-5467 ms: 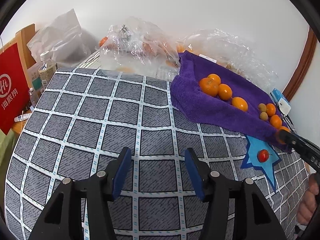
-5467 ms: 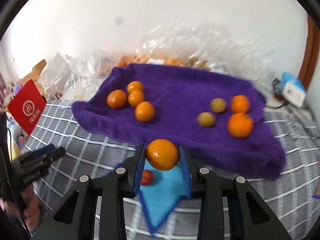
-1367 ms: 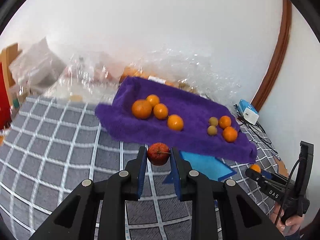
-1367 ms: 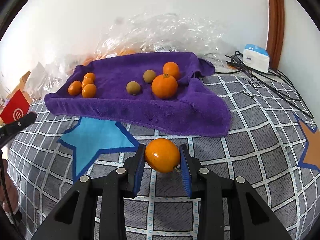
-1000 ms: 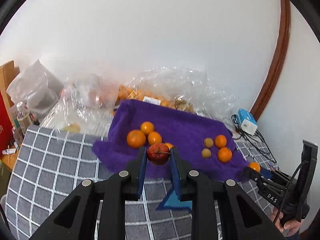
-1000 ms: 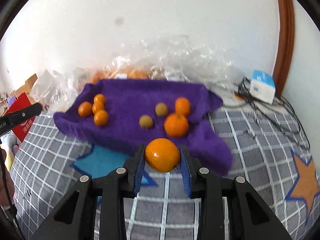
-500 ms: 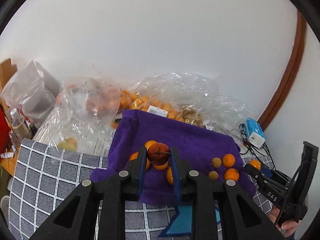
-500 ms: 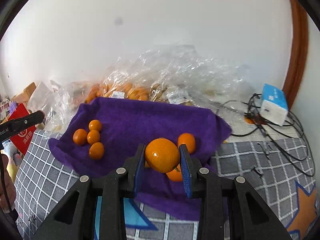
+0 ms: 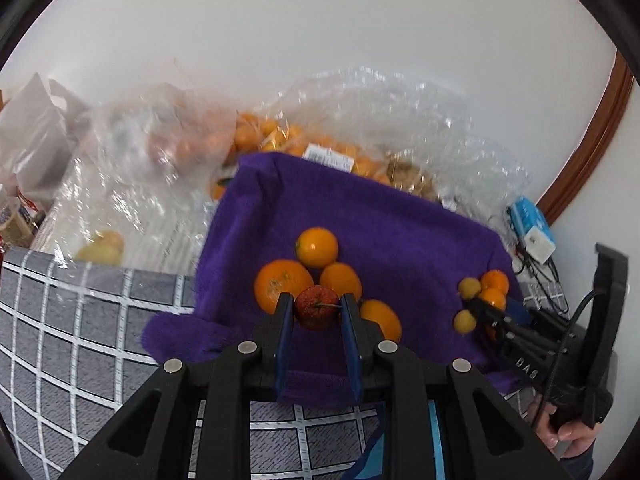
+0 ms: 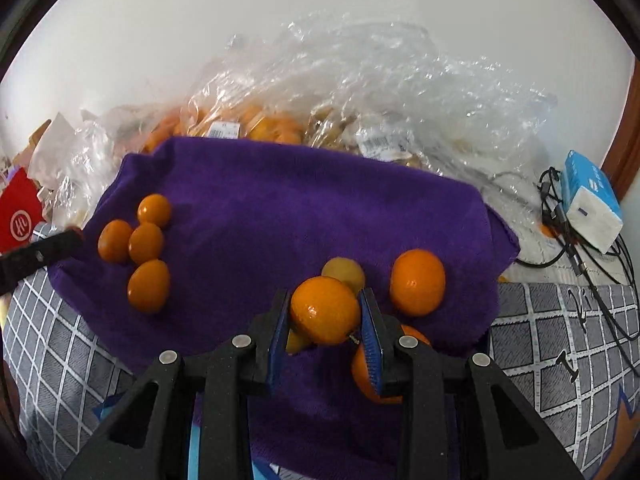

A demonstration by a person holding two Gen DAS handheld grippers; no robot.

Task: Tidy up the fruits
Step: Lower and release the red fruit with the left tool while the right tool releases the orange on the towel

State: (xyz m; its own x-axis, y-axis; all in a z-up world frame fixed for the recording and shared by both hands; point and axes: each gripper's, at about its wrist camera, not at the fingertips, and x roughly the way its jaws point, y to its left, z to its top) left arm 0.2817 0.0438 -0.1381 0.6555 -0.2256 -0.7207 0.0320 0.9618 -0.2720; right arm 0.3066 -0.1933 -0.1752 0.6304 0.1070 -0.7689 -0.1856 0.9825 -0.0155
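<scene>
My left gripper [image 9: 316,307] is shut on a small red fruit [image 9: 316,307], held just above the left group of several oranges [image 9: 284,282] on the purple towel [image 9: 400,232]. My right gripper [image 10: 325,310] is shut on a large orange [image 10: 325,310] over the towel's [image 10: 280,208] right group: another orange [image 10: 417,282], a yellow-green fruit [image 10: 345,270] and a partly hidden orange [image 10: 366,372] under the right finger. The left group of oranges [image 10: 146,240] lies at the towel's left in the right wrist view. In the left wrist view the right gripper [image 9: 478,308] reaches in by the right group.
Clear plastic bags of oranges [image 10: 340,92] pile up against the wall behind the towel. A blue-and-white box [image 10: 592,204] with black cables [image 10: 576,256] lies to the right. A grey checked cloth [image 9: 80,340] covers the table; a red packet [image 10: 18,216] sits far left.
Both grippers have moved forward and down over the purple towel, each still holding its fruit. The towel and its fruit groups now fill much more of both views.
</scene>
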